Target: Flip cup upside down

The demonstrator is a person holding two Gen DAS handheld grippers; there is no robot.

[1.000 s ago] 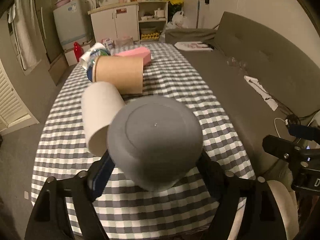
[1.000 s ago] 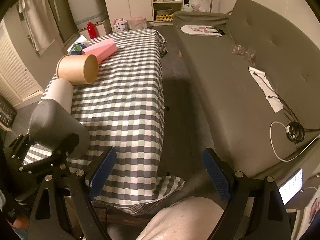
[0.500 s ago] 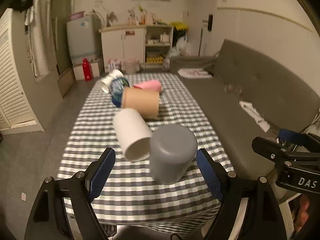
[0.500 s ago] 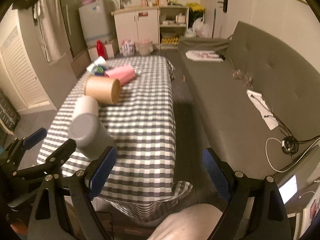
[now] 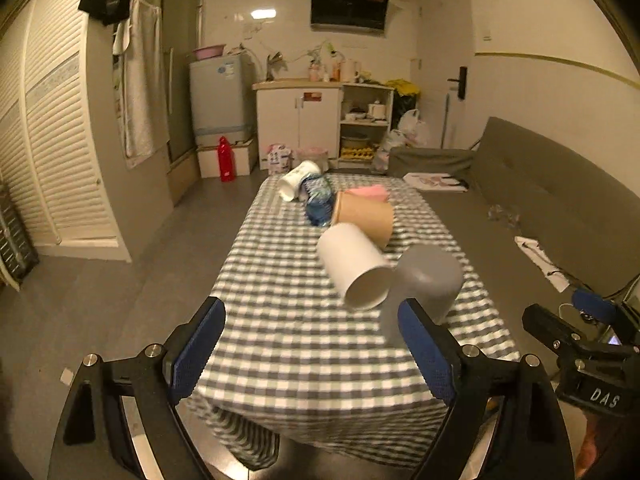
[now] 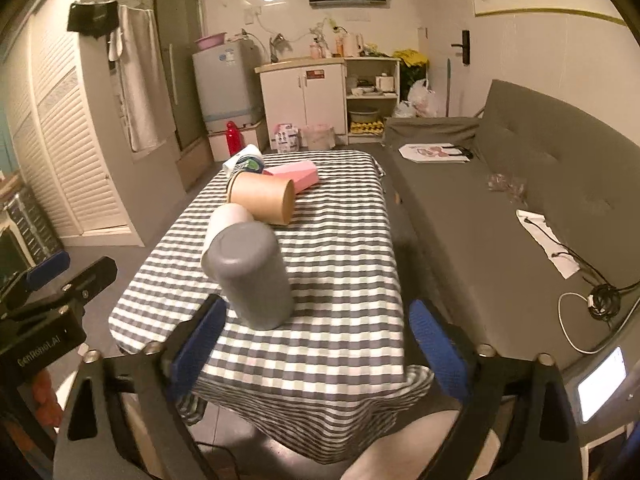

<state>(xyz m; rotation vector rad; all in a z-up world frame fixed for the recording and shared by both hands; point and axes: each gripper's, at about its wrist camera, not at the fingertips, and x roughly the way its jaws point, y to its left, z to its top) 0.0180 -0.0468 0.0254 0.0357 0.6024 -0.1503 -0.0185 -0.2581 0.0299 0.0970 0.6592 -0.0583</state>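
Observation:
A grey cup [image 6: 252, 276] stands upside down, closed base up, near the front edge of the checked table [image 6: 344, 264]. It also shows in the left wrist view [image 5: 424, 284], partly behind my left gripper's right finger. My left gripper [image 5: 316, 356] is open and empty, drawn back from the table's front. My right gripper [image 6: 320, 352] is open and empty, also back from the front edge, with the grey cup just beyond its left finger.
A white cup [image 5: 356, 270] lies on its side touching the grey cup. Behind it lie a brown paper cup [image 5: 364, 218], a pink box [image 6: 296, 174] and a blue-and-white bottle [image 5: 316, 200]. A grey sofa [image 6: 520, 208] runs along the right.
My left gripper let go of the grey cup, which now stands upside down on the table. Both grippers have pulled back and up from the table.

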